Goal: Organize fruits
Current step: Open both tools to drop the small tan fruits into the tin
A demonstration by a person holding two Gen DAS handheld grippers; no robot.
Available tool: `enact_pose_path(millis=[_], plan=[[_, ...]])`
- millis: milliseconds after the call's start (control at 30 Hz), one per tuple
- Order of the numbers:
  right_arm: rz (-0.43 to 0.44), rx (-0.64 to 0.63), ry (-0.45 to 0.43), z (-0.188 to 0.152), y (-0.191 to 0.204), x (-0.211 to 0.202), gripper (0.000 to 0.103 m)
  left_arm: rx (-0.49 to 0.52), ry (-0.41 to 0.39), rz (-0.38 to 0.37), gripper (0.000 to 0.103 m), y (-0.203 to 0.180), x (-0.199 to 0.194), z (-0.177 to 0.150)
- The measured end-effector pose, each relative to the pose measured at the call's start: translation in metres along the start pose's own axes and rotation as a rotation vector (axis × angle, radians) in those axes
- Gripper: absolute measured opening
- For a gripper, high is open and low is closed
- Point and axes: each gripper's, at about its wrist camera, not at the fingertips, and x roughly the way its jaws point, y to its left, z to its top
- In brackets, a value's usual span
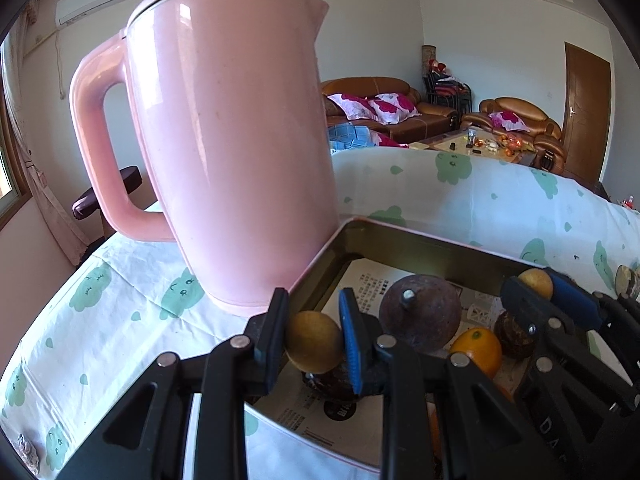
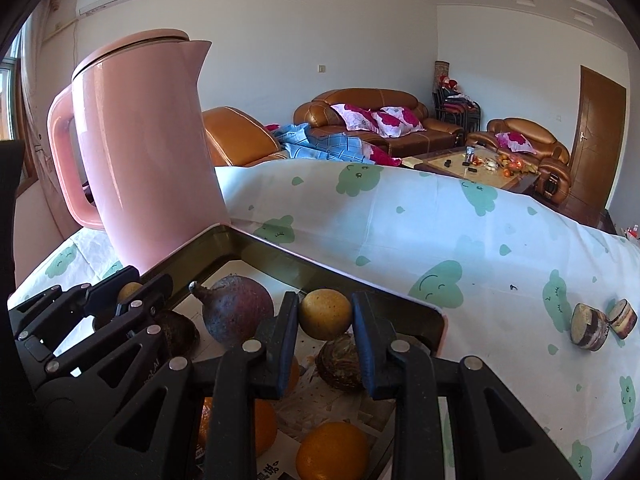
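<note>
A metal tray (image 1: 420,240) lined with printed paper sits on the table and holds fruit. My left gripper (image 1: 314,340) is shut on a small tan round fruit (image 1: 314,342) over the tray's near left corner. My right gripper (image 2: 325,316) is shut on a second tan round fruit (image 2: 325,314) over the tray (image 2: 280,258); it also shows in the left wrist view (image 1: 538,286). In the tray lie a big purple-brown fruit (image 1: 420,316) (image 2: 236,314), oranges (image 1: 478,350) (image 2: 332,450) and dark brown chestnut-like pieces (image 2: 340,362).
A tall pink kettle (image 1: 224,140) (image 2: 144,148) stands just left of the tray, touching its edge. Two small round shell-like items (image 2: 590,326) lie on the cloud-print tablecloth (image 2: 440,240) to the right. Sofas and a coffee table stand behind.
</note>
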Motion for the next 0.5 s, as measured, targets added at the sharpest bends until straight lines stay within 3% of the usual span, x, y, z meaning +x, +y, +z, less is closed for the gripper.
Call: enact_pose_path(millis=[100,267,433,500], plan=[[0.036,0.013,0.005,-0.001,-0.002,-0.001,0.029,0.007,0.008,-0.006,0.027,-0.002,0.003,0.001],[0.096,0.022,-0.065,-0.003,-0.004,-0.015,0.035,-0.018,0.029,-0.033,0.028,0.001,0.008,0.001],[0.112,0.083,-0.094,-0.006,-0.016,-0.023,0.061,-0.042,0.037,-0.049,0.029,0.005,0.01,0.001],[0.137,0.118,-0.106,-0.008,-0.024,-0.025,0.067,-0.045,0.044,-0.066,0.039,0.004,0.01,0.001]])
